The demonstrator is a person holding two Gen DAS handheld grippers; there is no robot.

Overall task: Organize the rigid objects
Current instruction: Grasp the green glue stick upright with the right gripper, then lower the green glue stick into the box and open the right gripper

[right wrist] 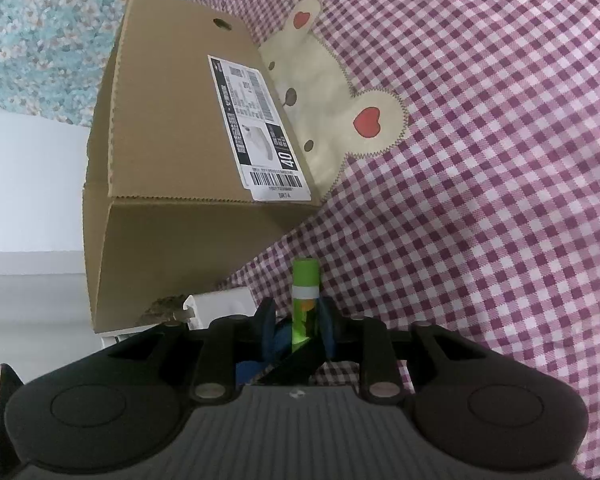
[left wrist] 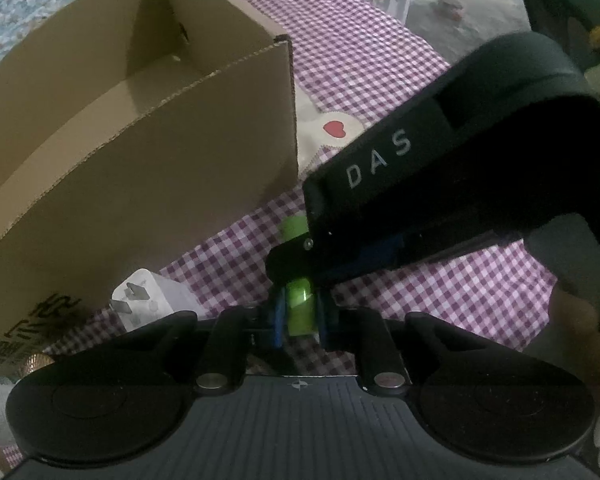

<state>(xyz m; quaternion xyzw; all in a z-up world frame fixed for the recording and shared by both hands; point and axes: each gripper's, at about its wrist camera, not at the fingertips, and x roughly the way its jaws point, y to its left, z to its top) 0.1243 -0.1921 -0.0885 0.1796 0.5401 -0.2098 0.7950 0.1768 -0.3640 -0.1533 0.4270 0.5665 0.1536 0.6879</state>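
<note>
A green tube (left wrist: 298, 312) lies over the purple checked cloth (left wrist: 440, 292), and both grippers meet on it. In the left wrist view my left gripper (left wrist: 300, 316) is shut on the tube's near part, a blue pad on each side. The right gripper (left wrist: 296, 264), marked DAS, comes in from the right and clasps the tube further along. In the right wrist view the green tube (right wrist: 305, 300) stands between the right gripper (right wrist: 302, 320) pads, its white band and cap poking forward. A black finger (right wrist: 300, 360) of the other gripper crosses below.
An open brown cardboard box (left wrist: 140, 140) stands just left of the tube; its labelled side (right wrist: 256, 128) faces the right camera. A white plug adapter (left wrist: 148, 300) lies by the box's near corner. A cream bear patch (right wrist: 320, 92) is sewn on the cloth. A hand (left wrist: 572, 320) holds the right gripper.
</note>
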